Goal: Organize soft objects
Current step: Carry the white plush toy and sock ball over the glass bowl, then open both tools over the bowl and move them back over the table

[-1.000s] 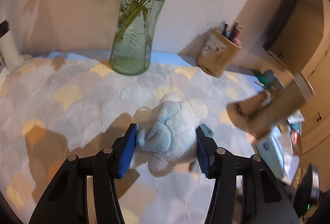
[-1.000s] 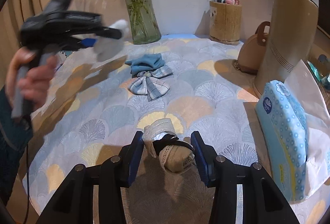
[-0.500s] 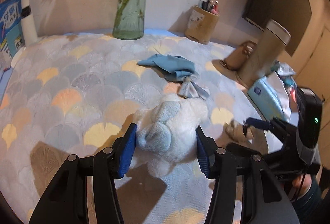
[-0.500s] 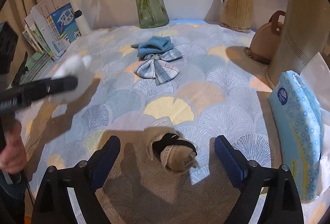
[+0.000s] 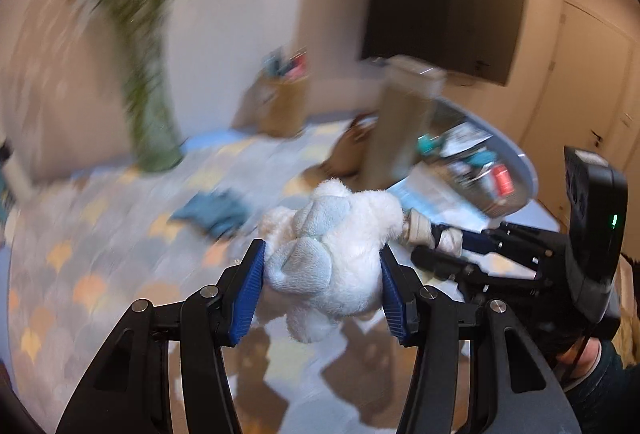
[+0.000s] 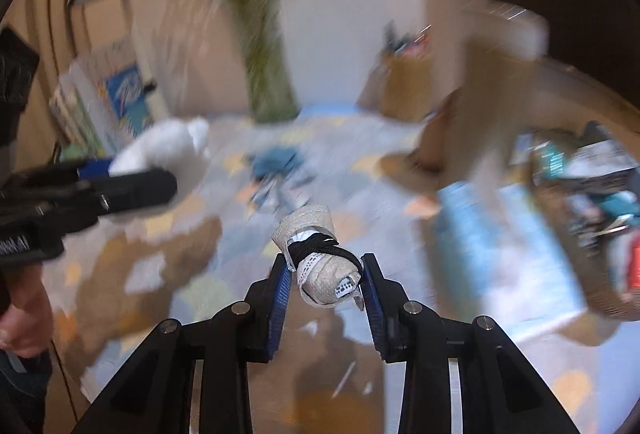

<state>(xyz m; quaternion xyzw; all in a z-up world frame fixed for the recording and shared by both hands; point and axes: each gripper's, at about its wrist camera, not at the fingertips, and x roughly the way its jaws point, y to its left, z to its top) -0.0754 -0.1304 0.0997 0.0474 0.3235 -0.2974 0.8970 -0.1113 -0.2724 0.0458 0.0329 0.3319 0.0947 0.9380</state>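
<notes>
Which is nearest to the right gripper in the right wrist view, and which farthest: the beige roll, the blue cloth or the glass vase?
1. Beige roll, clamped in the right gripper.
2. Blue cloth, mid-table.
3. Glass vase, by the back wall.

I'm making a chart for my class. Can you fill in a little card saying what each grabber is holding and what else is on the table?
left gripper: jaws shut on the white plush toy, lifted off the table
right gripper: jaws shut on the rolled beige sock bundle tied with a black band, also lifted
on the table: blue cloth, glass vase with green stems, pen holder
table cover: scallop-patterned cloth
picture quality: background blurred
</notes>
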